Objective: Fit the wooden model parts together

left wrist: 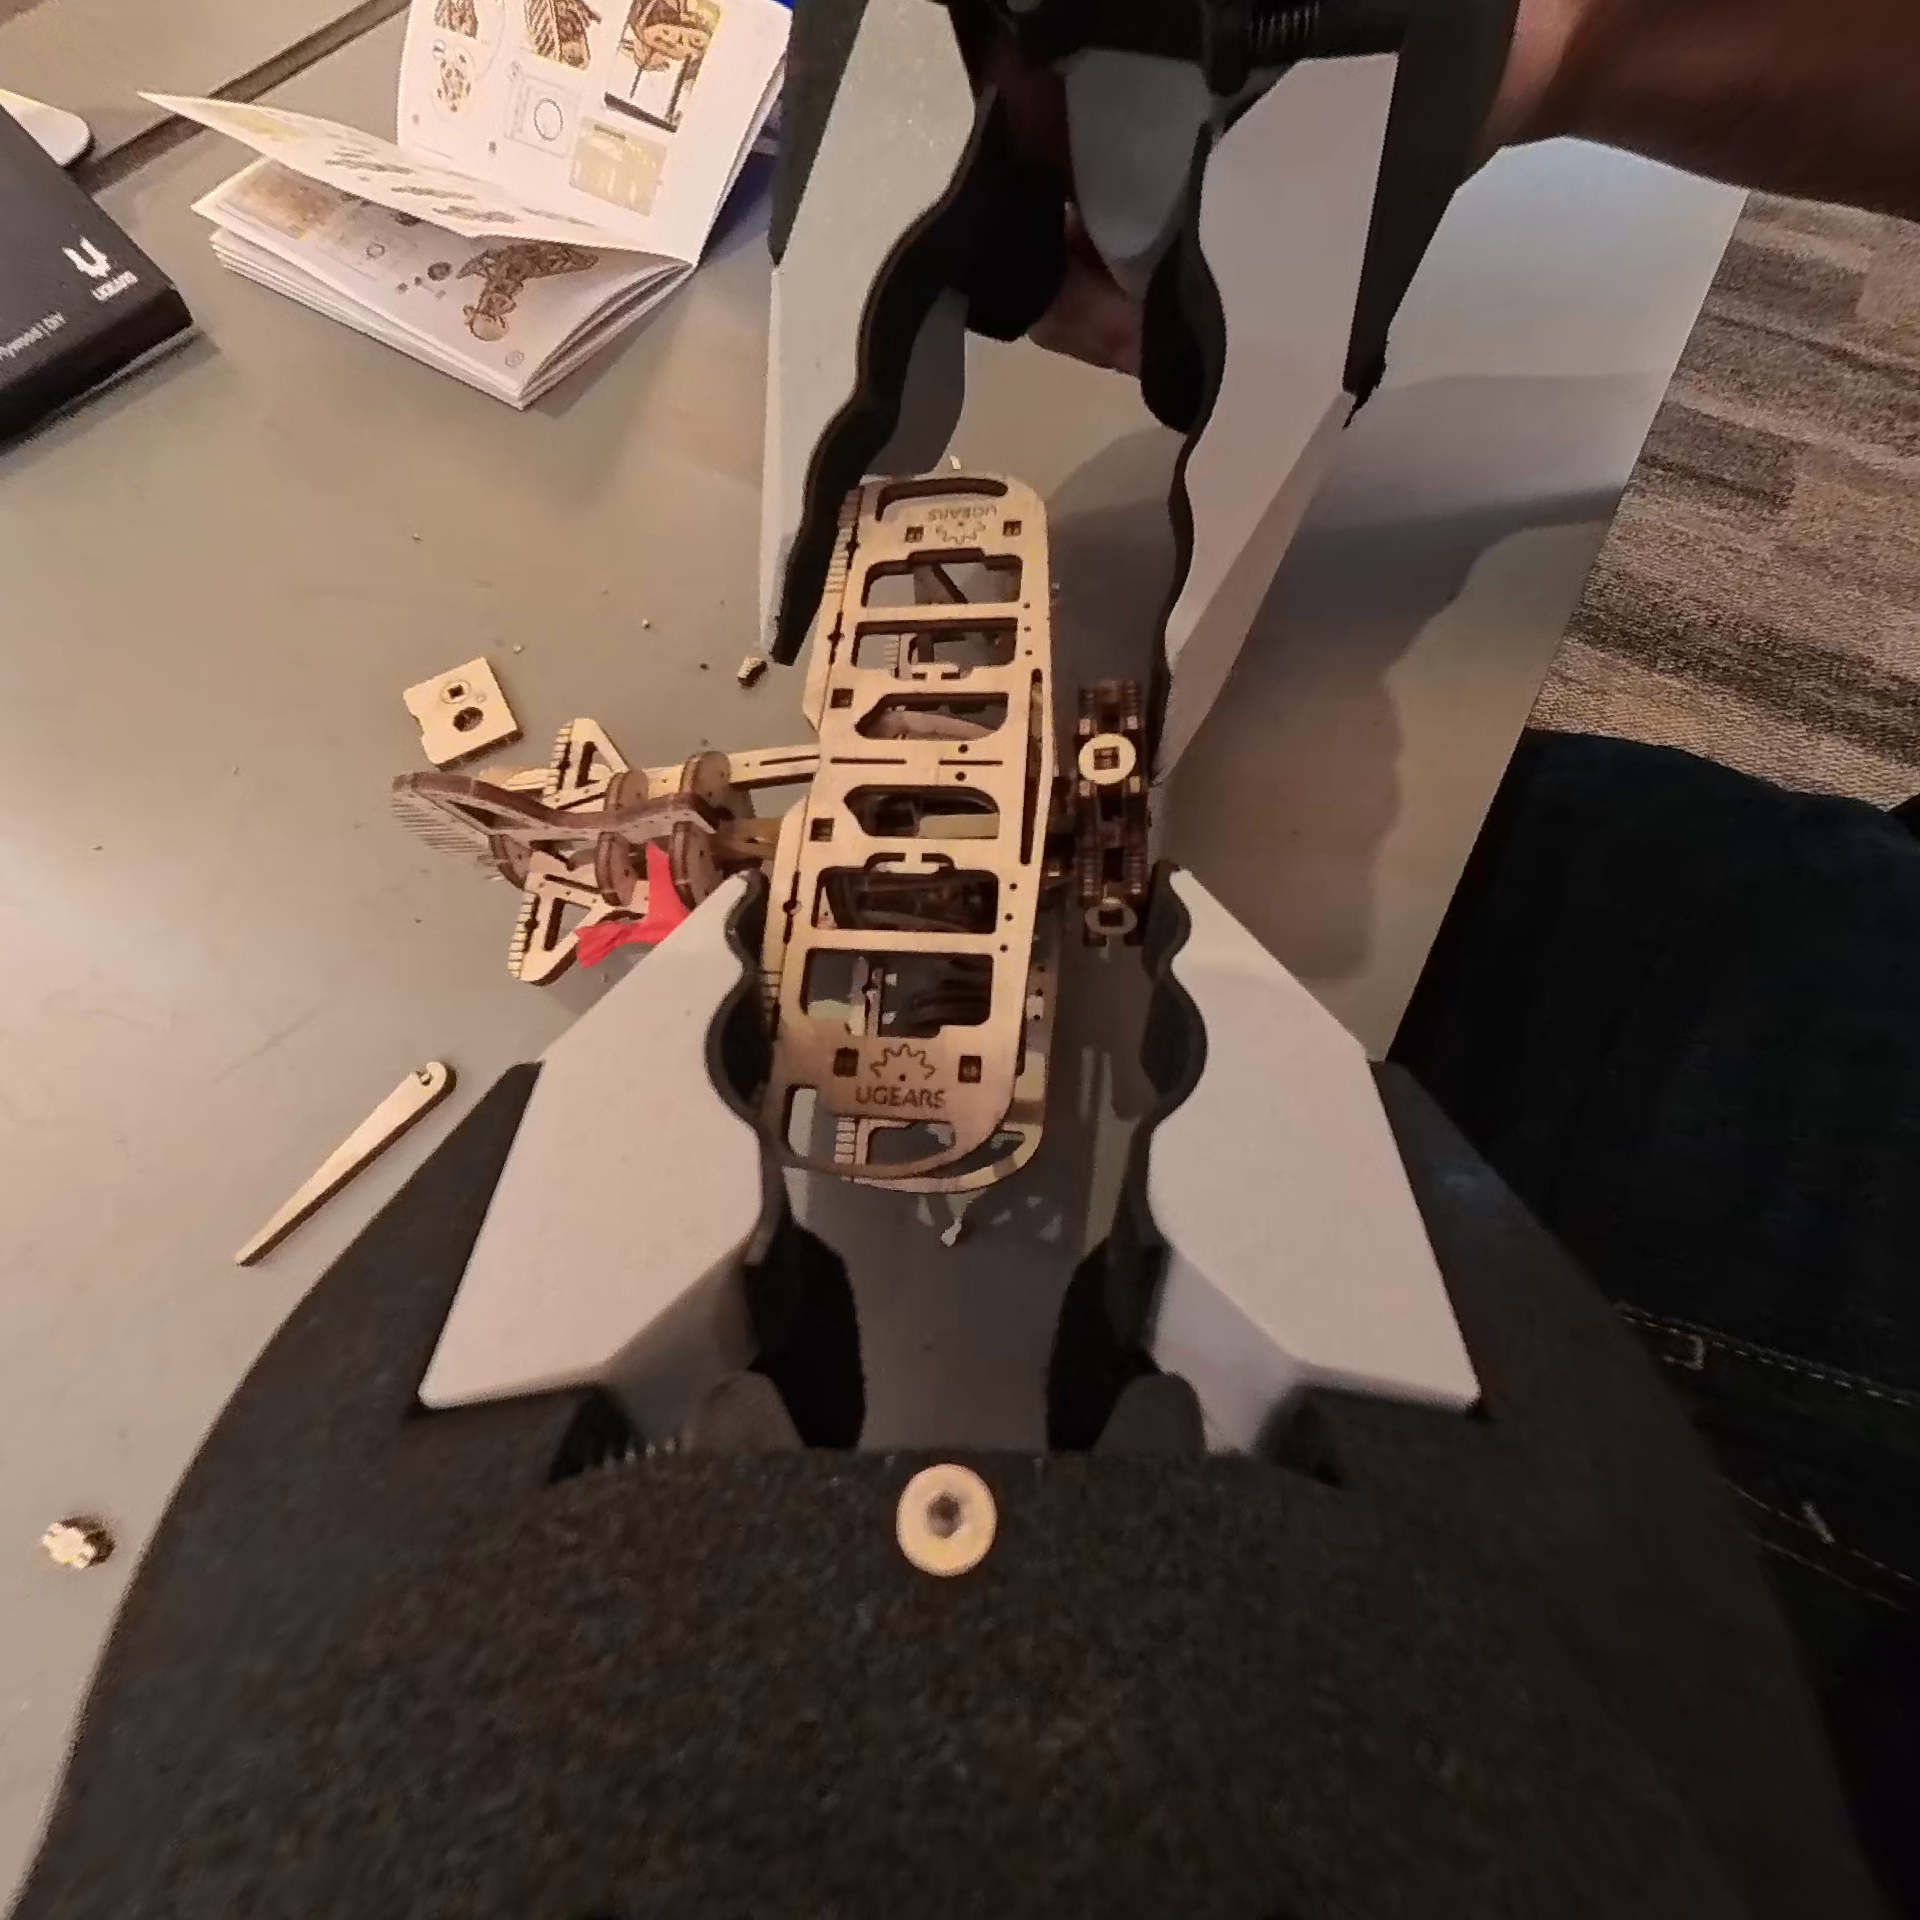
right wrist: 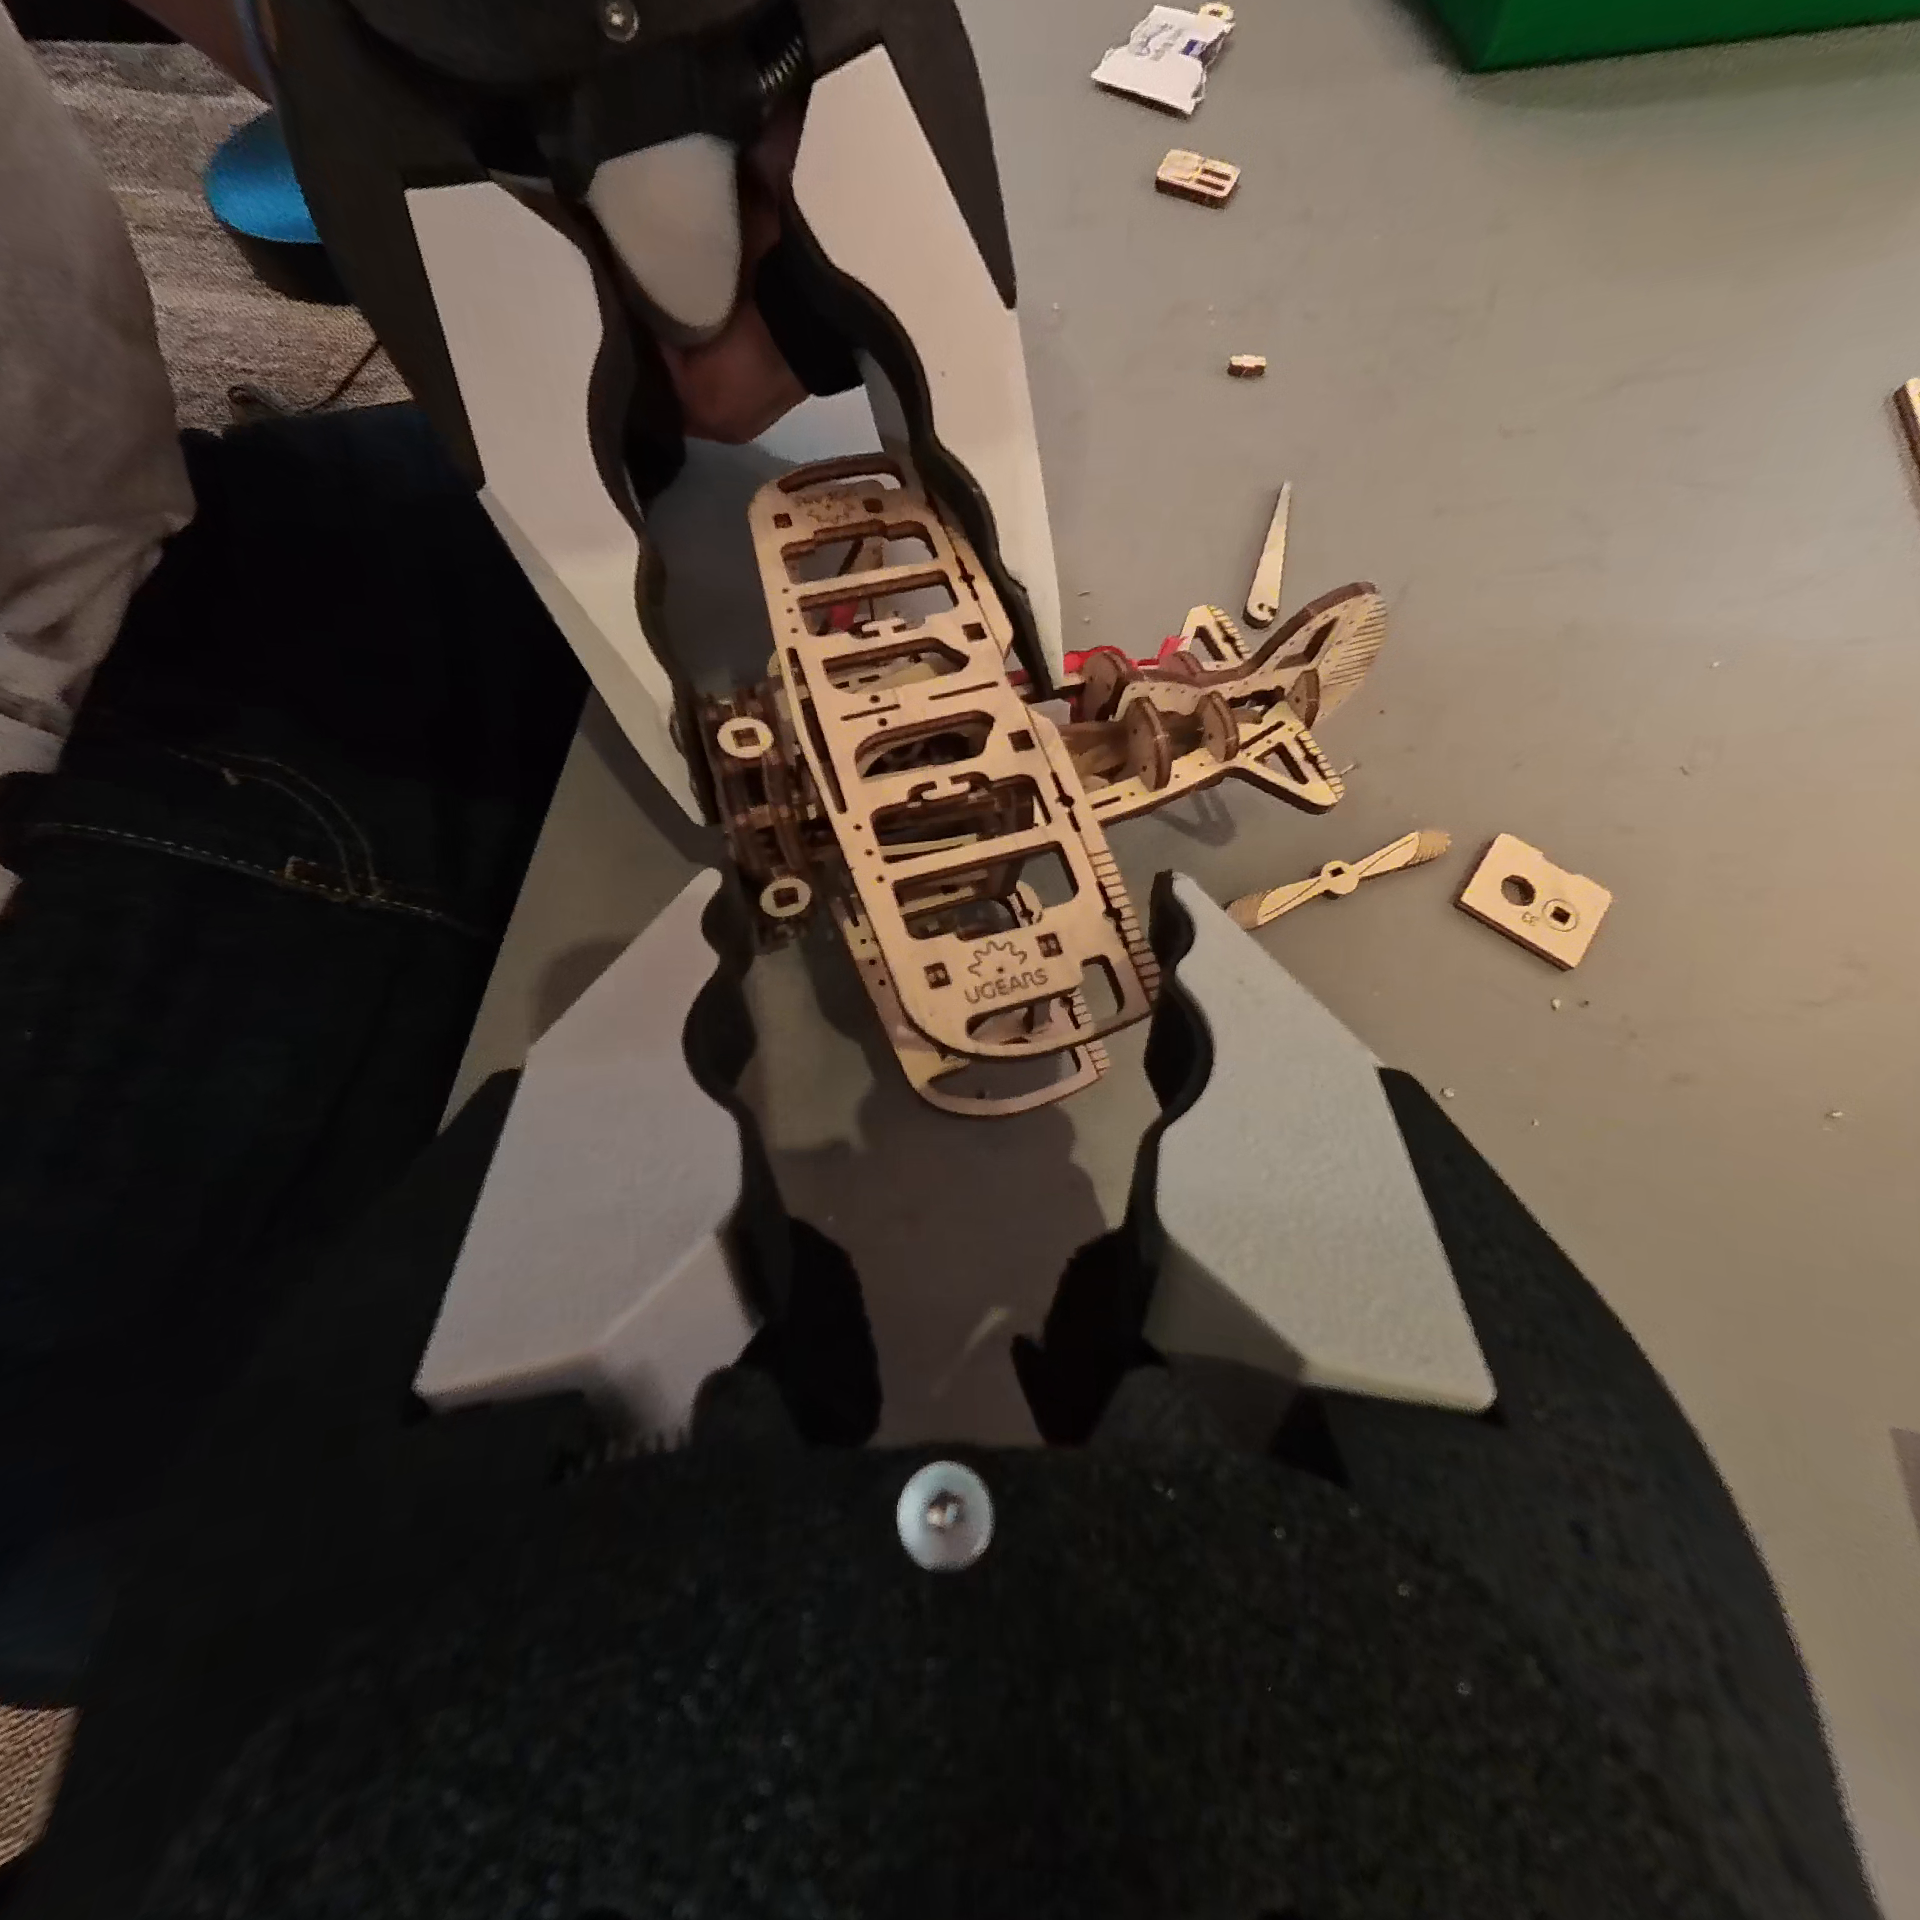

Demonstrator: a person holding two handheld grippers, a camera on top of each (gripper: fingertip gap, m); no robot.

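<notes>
Grey table point(left wrist: 260, 935), perhaps carpet point(left wrist: 1766, 416) beyond.

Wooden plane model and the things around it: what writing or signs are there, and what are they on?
I don't copy wording; here is what bears it.
wooden plane model: engraved brand mark with a gear sign at each end of the top wing.
black box: white logo and small print.
booklet: print too small to read.
torn paper: blue print, blurred.
</notes>
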